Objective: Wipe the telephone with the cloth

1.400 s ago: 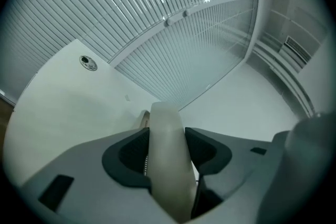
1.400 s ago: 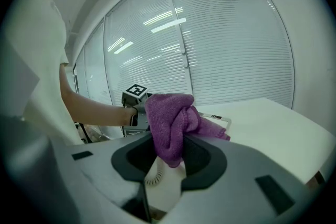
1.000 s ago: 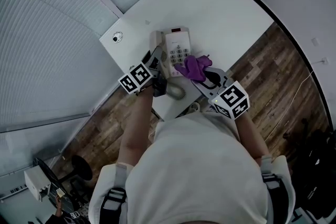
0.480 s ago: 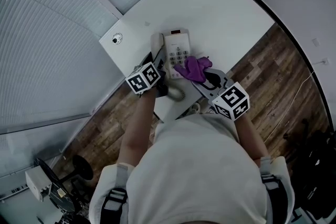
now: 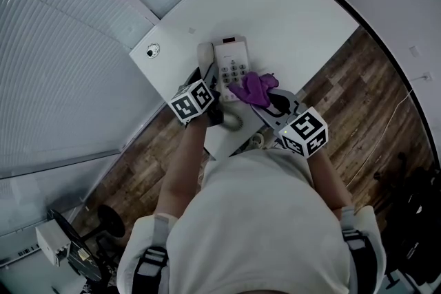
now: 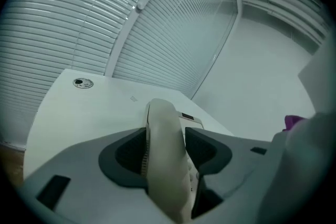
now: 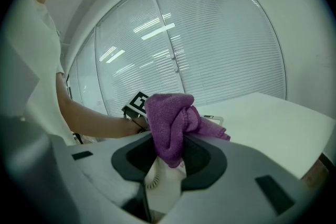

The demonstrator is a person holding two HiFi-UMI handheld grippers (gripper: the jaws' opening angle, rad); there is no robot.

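Left gripper view alone: clamped handset

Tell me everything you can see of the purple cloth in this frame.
The purple cloth is a soft, nubby fabric like microfibre, bunched into a crumpled wad. The right gripper is shut on its lower folds, with the bulk bulging above the jaws and one flap trailing right. In the head view it sits over the keypad edge of the telephone; contact there looks likely.
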